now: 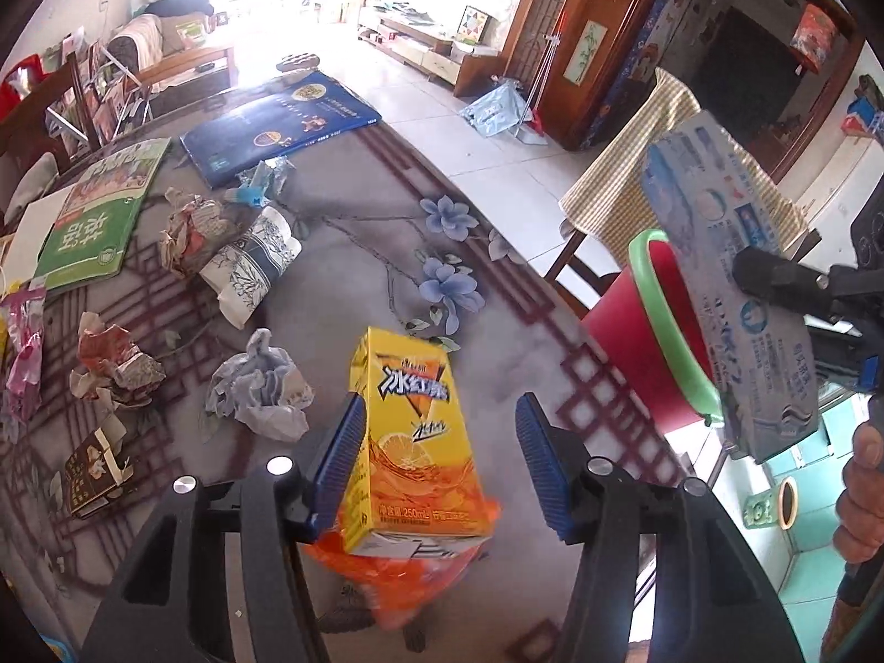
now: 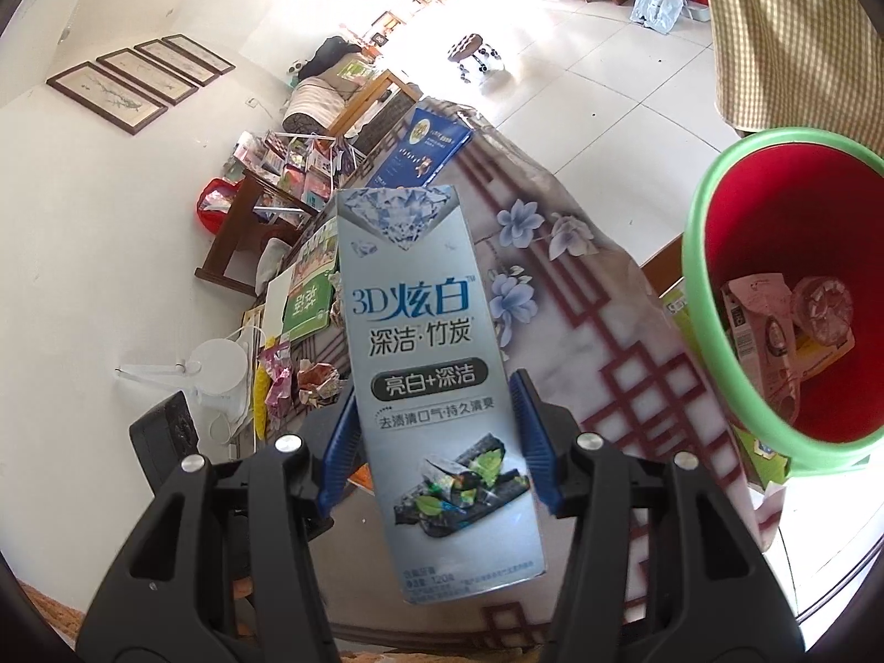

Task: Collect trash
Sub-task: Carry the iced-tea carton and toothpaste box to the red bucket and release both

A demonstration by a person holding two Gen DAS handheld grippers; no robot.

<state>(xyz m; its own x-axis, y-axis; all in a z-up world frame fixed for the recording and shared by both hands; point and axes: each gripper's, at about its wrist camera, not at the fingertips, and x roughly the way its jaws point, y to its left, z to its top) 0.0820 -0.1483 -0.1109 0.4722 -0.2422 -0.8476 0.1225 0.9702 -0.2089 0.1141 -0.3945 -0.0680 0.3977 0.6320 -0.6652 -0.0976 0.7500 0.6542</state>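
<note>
Left gripper (image 1: 442, 456): jaws partly apart around a yellow cardboard iced-tea carton (image 1: 411, 445); left blue pad touches it, right pad stands clear, so a firm grip cannot be told.
Under the carton: an orange plastic wrapper (image 1: 409, 580).
Right gripper (image 2: 436, 442): both blue pads pressed on the sides of a long silver-grey toothpaste box (image 2: 436, 387), carried in the air.
Bin: a red plastic bucket with a green rim (image 2: 701, 298) beside the table edge, near the box; wrappers lie inside.
Table: grey flowered cloth (image 1: 353, 254) with crumpled paper balls (image 1: 259, 387), a green book (image 1: 94, 226).
</note>
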